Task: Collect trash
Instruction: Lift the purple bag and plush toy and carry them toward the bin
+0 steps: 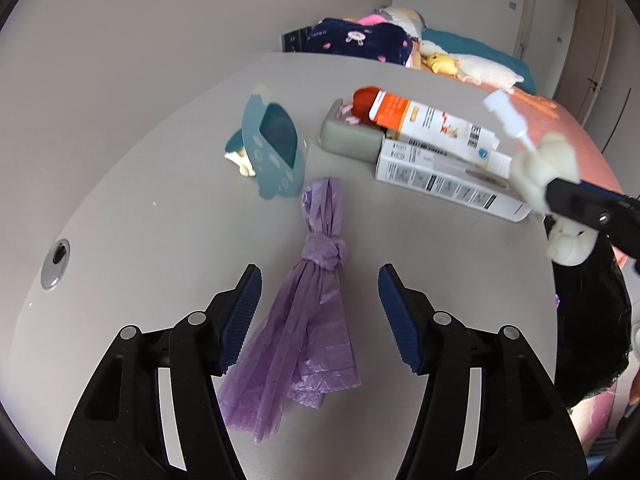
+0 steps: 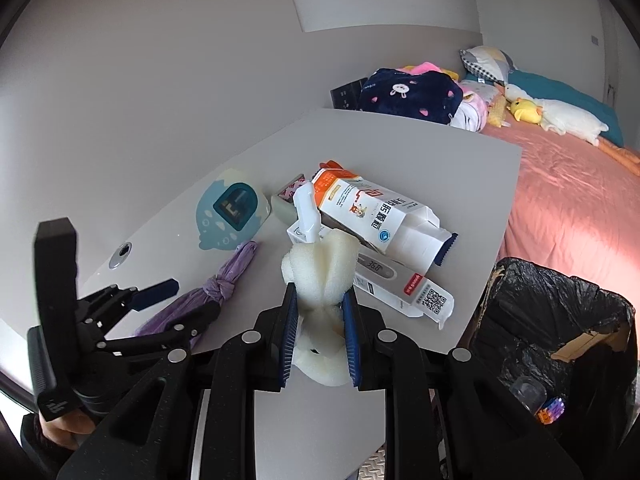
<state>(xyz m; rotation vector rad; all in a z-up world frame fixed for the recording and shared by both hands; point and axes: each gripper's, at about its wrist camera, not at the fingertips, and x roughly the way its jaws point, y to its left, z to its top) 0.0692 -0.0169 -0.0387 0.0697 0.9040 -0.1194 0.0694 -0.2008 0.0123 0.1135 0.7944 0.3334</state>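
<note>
In the left wrist view, the left gripper (image 1: 320, 292) is seen with its blue-padded fingers spread wide on either side of a knotted purple plastic bag (image 1: 308, 308), which lies crumpled on the grey desk (image 1: 160, 200) near its front edge; no contact with the bag can be made out. Toward the far edge a blue cartoon-shaped clock (image 1: 272, 148) is stood, and toward the right edge two white cartons are stacked: an orange-topped carton (image 1: 432, 120) across a long white box (image 1: 444, 180), with a grey-green pouch (image 1: 348, 136) beside them. Their print is too small to be read here. At the right edge of the desk a cream foam piece (image 1: 548, 164) is pinched by the right gripper (image 1: 560, 196).

In the right wrist view, the right gripper (image 2: 320, 320) is pressed onto the foam piece (image 2: 320, 268), which is squeezed narrow between the pads and flares out above and below them, over the front right corner of the desk. A white plastic spray head (image 2: 306, 208) shows beyond it. Chinese characters are printed on the orange-topped carton (image 2: 372, 212); "36.8" is shown on a thermometer pictured on the long box (image 2: 400, 284), beside a QR code. A black-lined bin (image 2: 560, 320) is placed off the desk's right edge.
</note>
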